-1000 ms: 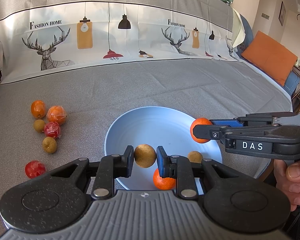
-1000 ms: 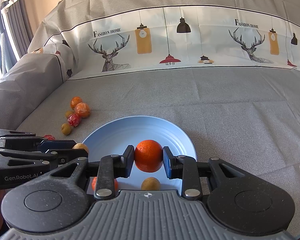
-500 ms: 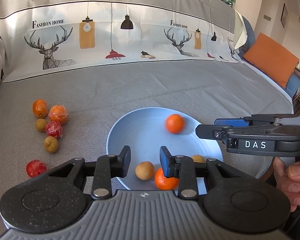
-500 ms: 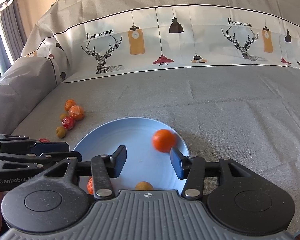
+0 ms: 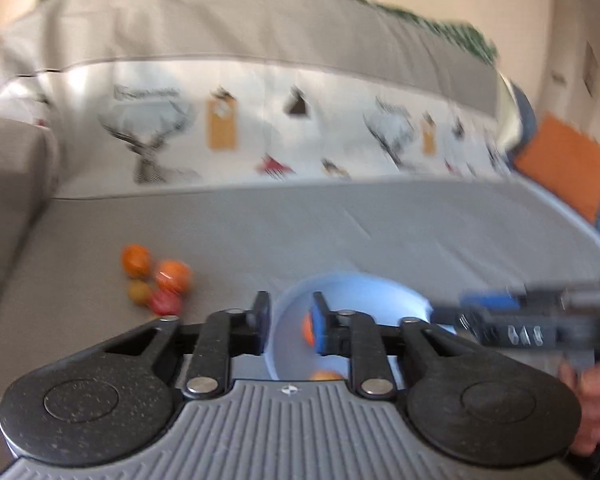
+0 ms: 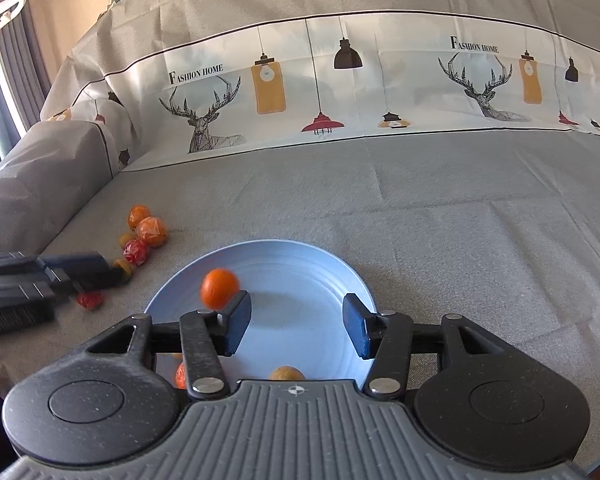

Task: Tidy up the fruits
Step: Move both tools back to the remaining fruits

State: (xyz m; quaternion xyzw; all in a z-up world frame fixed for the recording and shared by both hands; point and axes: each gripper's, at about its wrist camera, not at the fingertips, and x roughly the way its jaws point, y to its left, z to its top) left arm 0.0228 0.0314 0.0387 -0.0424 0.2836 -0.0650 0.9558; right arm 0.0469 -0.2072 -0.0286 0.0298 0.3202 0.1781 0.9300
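The blue plate lies on a grey cover whose printed band behind it reads "FASHION HOME". On the plate sit an orange and a brown fruit. Right gripper: jaws moderately apart, empty, above the plate. Left gripper (blurred): jaws narrow, holding nothing. Loose fruits lie left of the plate
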